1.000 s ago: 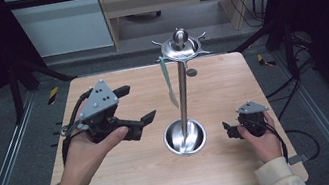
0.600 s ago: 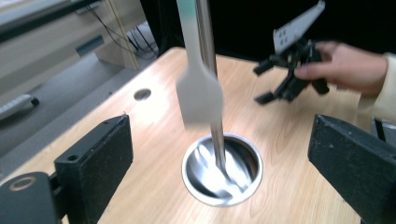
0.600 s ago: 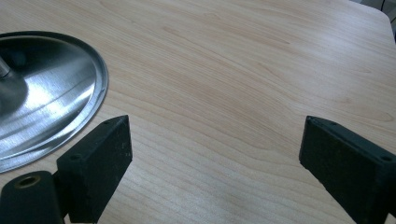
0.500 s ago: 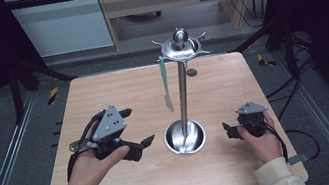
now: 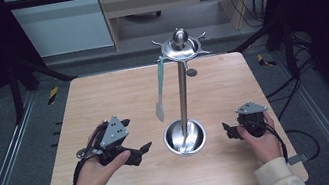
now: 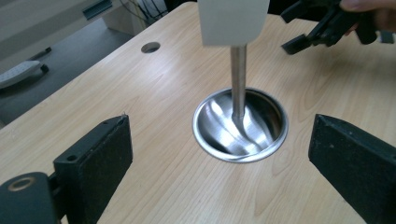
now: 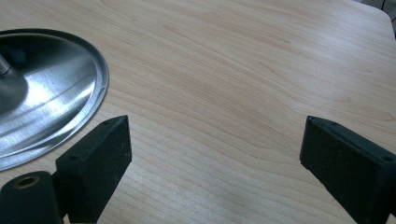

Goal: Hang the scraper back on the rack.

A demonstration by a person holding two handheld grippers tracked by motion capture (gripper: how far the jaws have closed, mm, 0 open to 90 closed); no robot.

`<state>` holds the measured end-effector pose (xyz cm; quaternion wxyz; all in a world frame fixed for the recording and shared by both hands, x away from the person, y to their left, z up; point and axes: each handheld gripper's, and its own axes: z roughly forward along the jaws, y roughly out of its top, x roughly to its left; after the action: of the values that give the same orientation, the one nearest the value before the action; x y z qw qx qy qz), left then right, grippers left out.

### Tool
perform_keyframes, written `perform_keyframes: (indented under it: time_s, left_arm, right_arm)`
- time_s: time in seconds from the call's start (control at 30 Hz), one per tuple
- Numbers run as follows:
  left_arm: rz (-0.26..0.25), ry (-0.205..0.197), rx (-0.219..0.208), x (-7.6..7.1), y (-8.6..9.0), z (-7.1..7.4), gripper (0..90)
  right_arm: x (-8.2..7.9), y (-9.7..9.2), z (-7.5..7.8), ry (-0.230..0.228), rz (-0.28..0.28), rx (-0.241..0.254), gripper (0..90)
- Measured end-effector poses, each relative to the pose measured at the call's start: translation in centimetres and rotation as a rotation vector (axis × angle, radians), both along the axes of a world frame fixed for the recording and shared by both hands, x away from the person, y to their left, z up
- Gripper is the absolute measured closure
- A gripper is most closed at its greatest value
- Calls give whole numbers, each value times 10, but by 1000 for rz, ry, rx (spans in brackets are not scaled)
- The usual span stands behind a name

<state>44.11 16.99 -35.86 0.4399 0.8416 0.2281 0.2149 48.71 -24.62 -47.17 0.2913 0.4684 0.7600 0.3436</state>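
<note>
Grippers are flanking the steel stand [image 5: 186, 136]: left gripper [image 5: 135, 154] and right gripper [image 5: 230, 131] are both sitting spread wide, spatula [image 5: 158, 90] hanging between them.

Cream sleeves [image 5: 274, 177]; black tongs [image 5: 138, 153], grey plates [image 5: 112, 130].

No writing, brand, number or sign that I can read on anything here. My table [image 5: 102, 98] is bare pale wood, the metal stand [image 5: 182, 89] is plain, and the pale spatula [image 5: 158, 91] hanging from it carries no mark I can make out. The plates on my grippers are blank grey. Cabinet fronts behind the table are too small and blurred to tell.
</note>
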Motion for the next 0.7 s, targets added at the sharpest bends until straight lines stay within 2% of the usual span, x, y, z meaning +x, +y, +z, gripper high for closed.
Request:
perform_keyframes:
  time_s: [0.37,0.4,0.47,0.7]
  left_arm:
    - [98,44,-15,20,23,-39,71]
    - [117,44,-9,21,24,-43,75]
    - [141,20,77,24,25,-53,77]
    - [151,62,65,29,28,-77,78]
  right_arm:
    - [0,1,0,6,6,-14,94]
    - [0,1,0,5,10,-15,95]
    - [0,1,-1,10,14,-18,100]
    - [0,0,0,11,18,-22,104]
